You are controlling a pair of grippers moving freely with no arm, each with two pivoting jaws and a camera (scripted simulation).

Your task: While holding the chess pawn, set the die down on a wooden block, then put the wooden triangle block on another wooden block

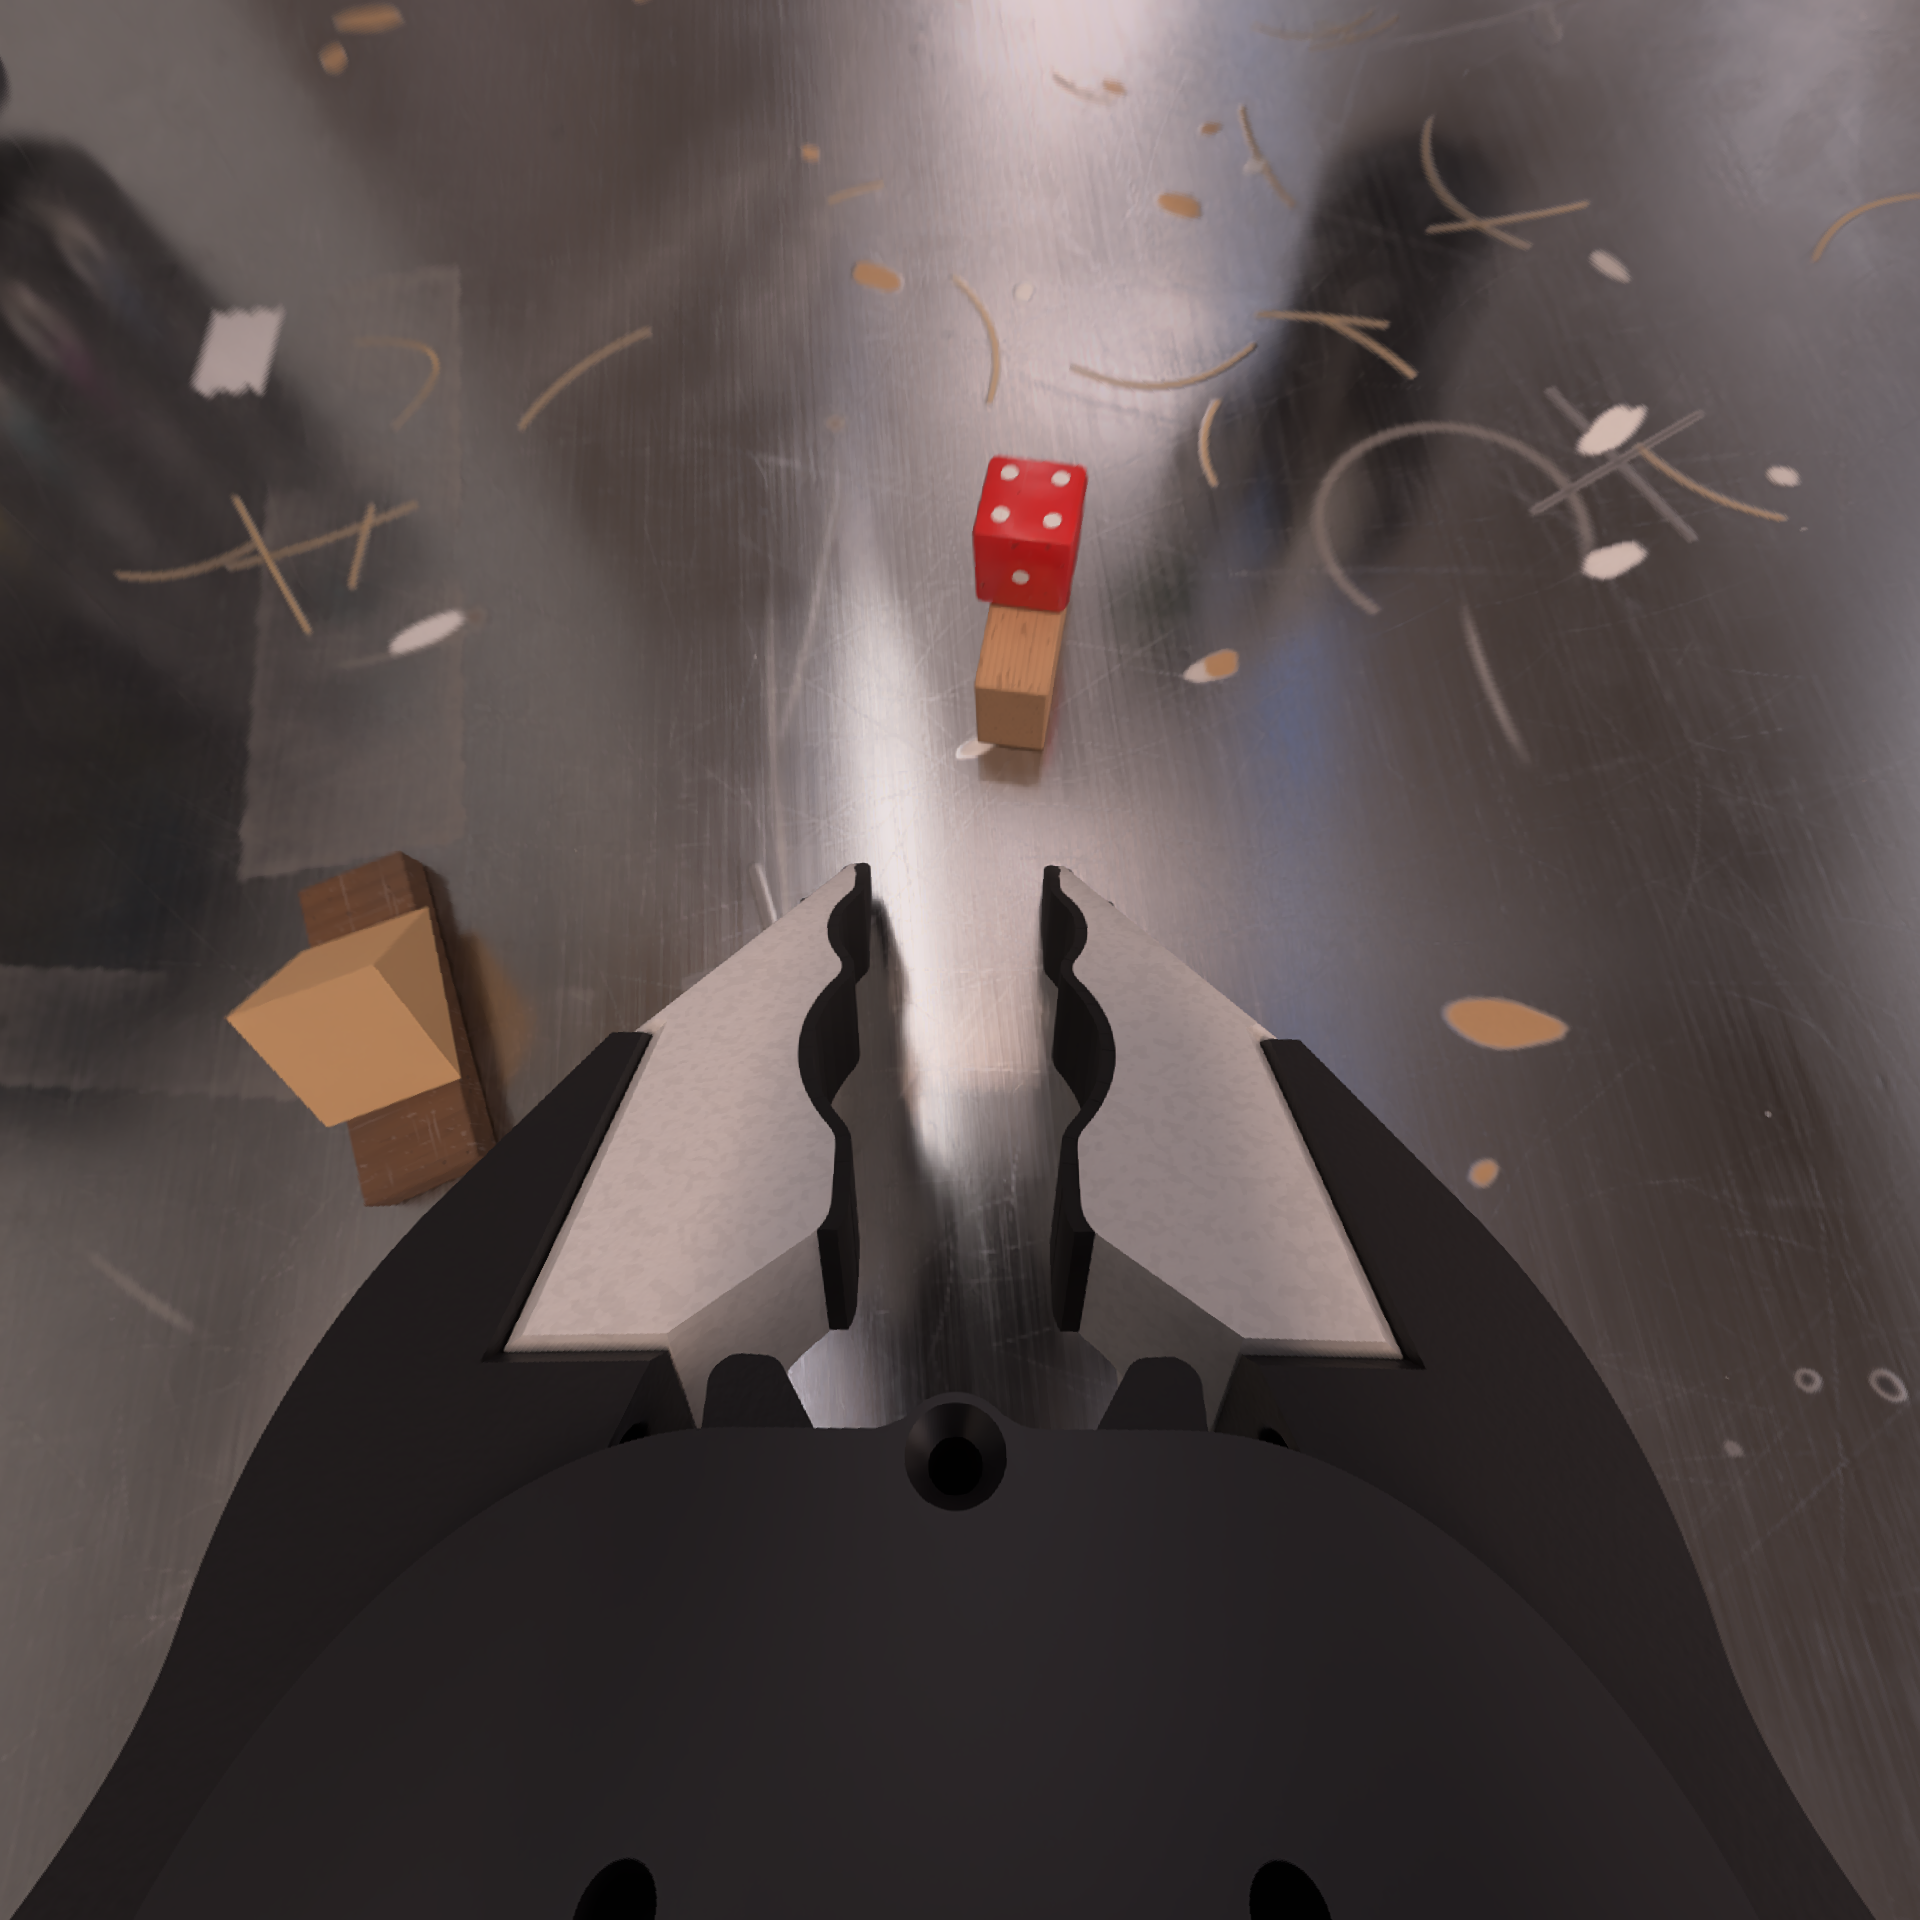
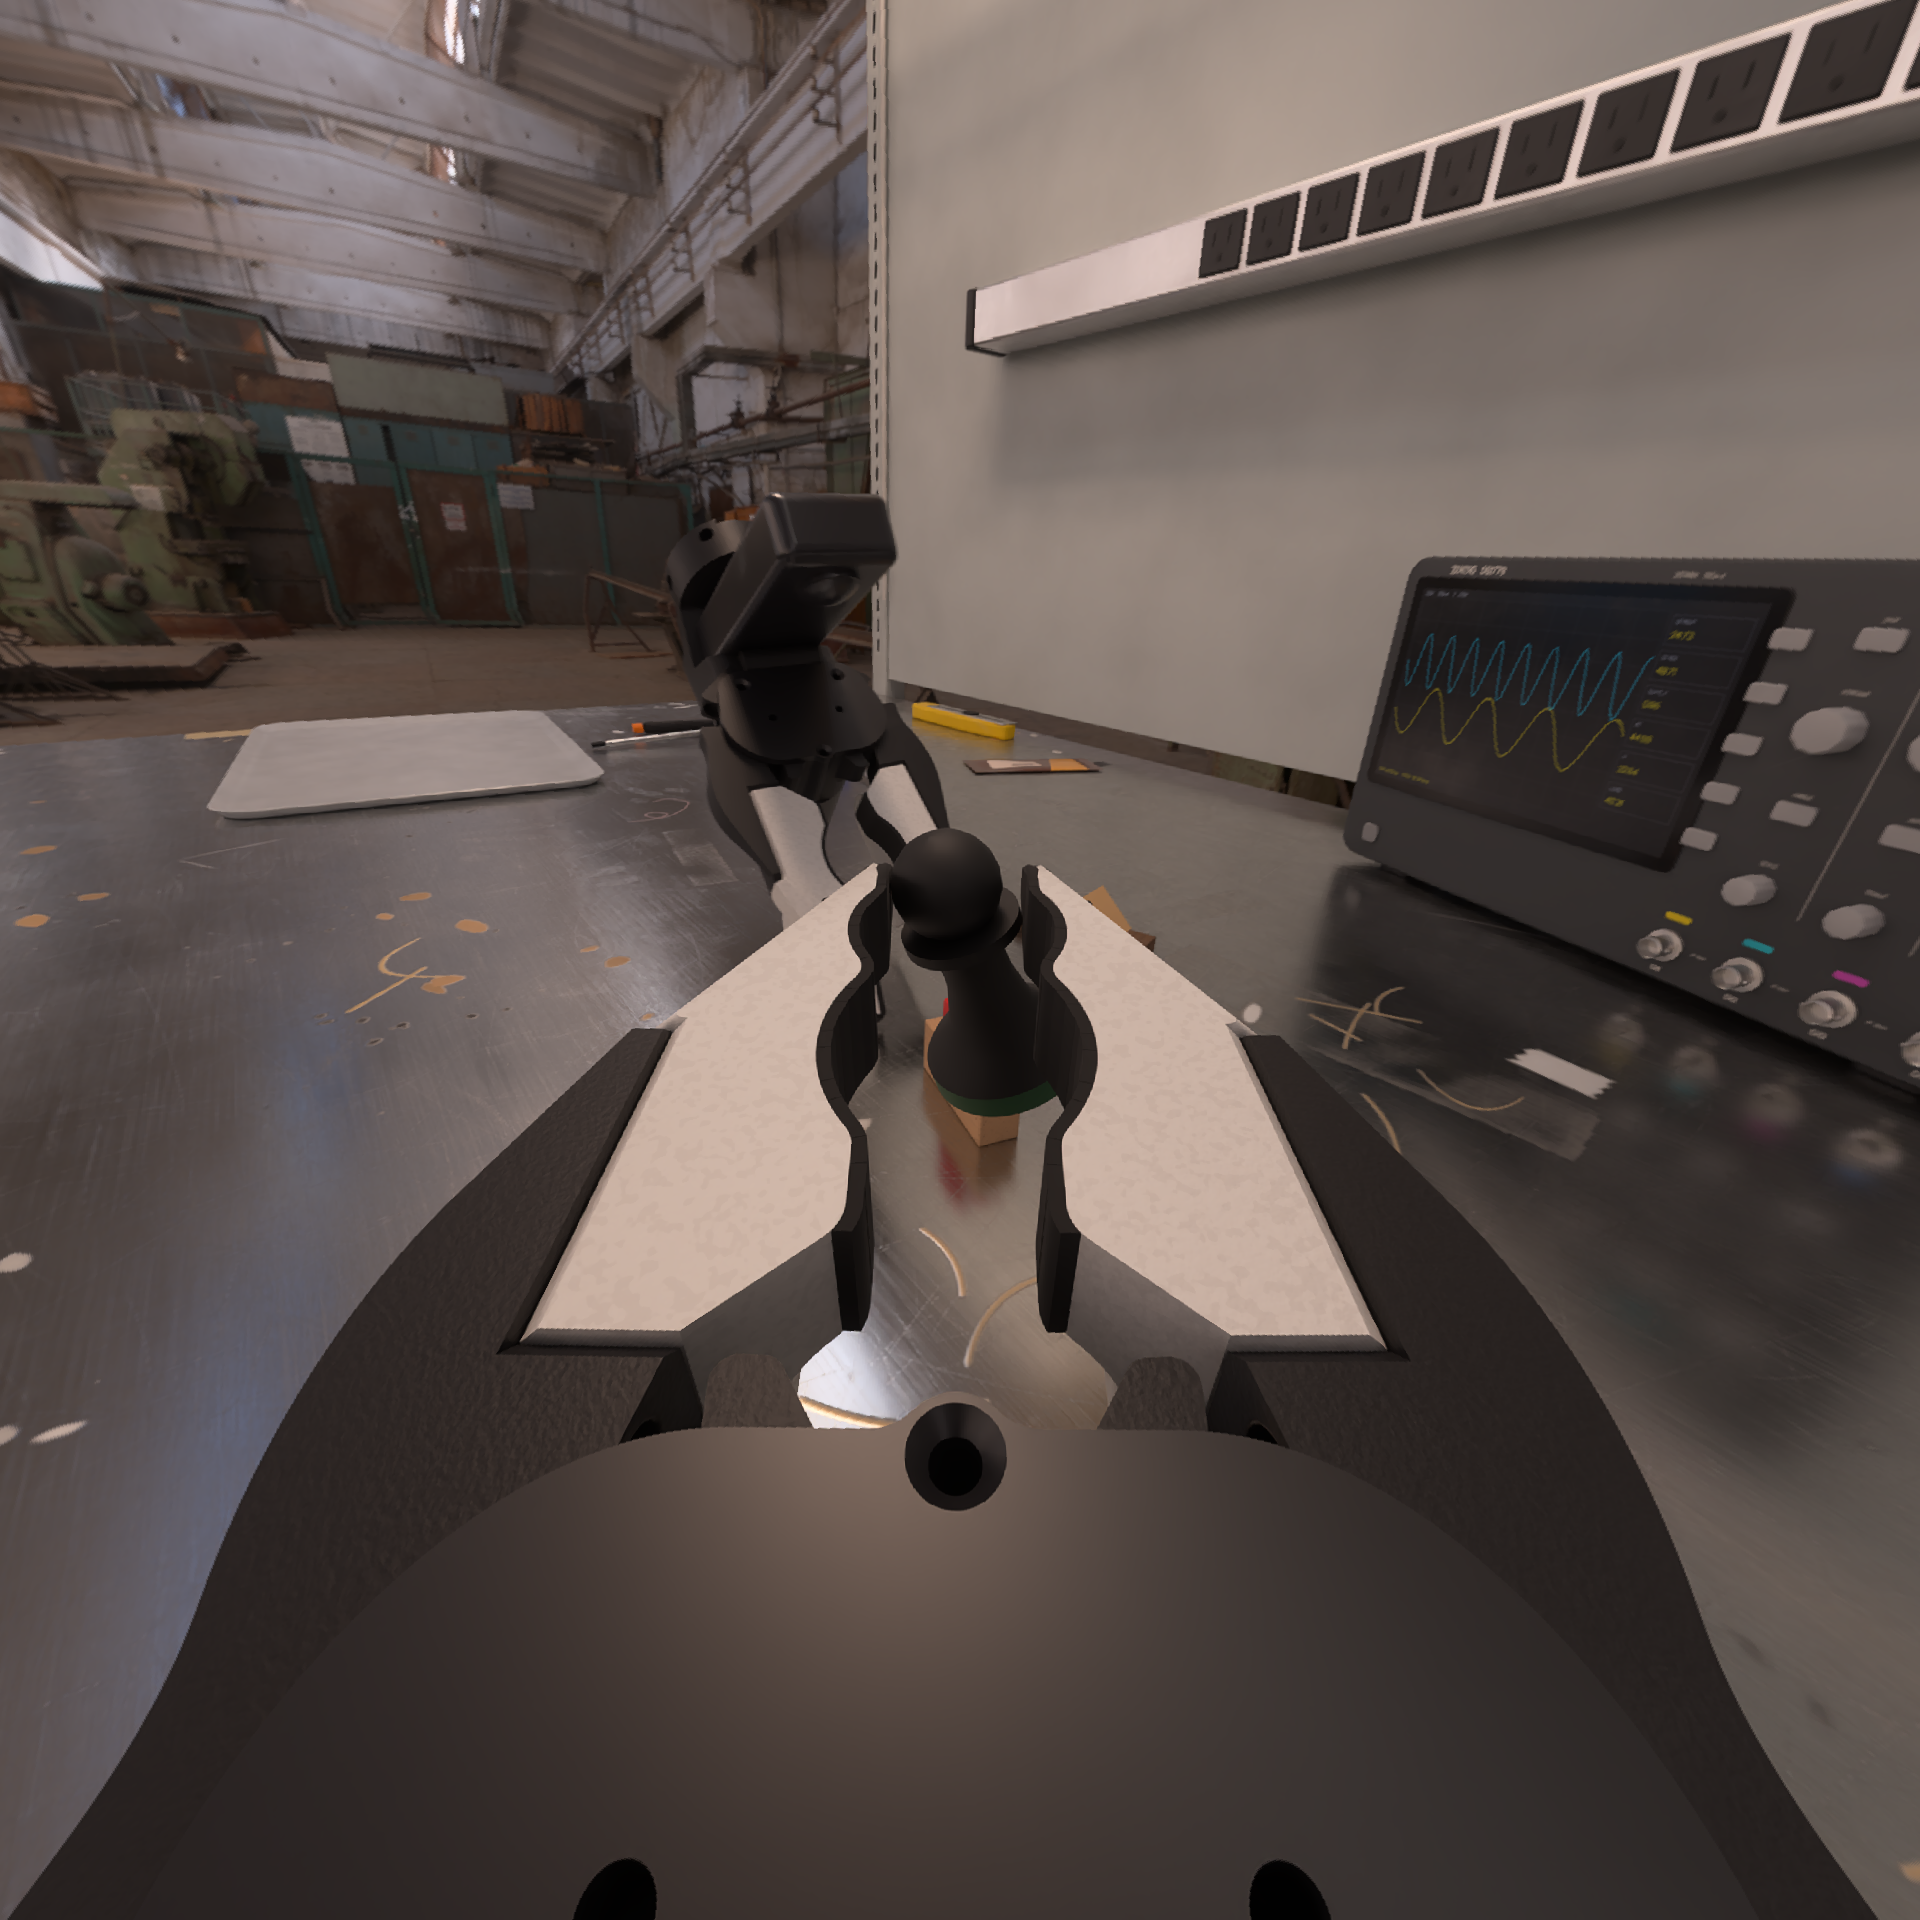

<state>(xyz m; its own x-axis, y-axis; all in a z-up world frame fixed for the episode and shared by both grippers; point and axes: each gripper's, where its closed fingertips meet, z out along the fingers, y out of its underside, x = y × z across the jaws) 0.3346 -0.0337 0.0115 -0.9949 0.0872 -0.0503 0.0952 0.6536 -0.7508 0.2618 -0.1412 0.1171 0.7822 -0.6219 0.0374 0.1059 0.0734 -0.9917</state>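
In the left wrist view, a red die (image 1: 1027, 532) rests on a light wooden block (image 1: 1016, 677) ahead of my left gripper (image 1: 956, 883), which is open and empty above the metal table (image 1: 1351, 1039). A light wooden triangle block (image 1: 348, 1023) lies on a dark wooden block (image 1: 416, 1132) to the left of the fingers. In the right wrist view, my right gripper (image 2: 956, 883) is shut on a black chess pawn (image 2: 961, 977). The light wooden block (image 2: 982, 1127) shows partly behind the pawn. The left gripper (image 2: 800, 665) hangs beyond it.
An oscilloscope (image 2: 1621, 769) stands at the right against a grey wall panel (image 2: 1247, 468) with a power strip (image 2: 1455, 197). A white tray (image 2: 405, 758), a screwdriver (image 2: 655, 730) and a yellow tool (image 2: 961, 719) lie at the far side. Tape scraps (image 1: 237, 351) mark the tabletop.
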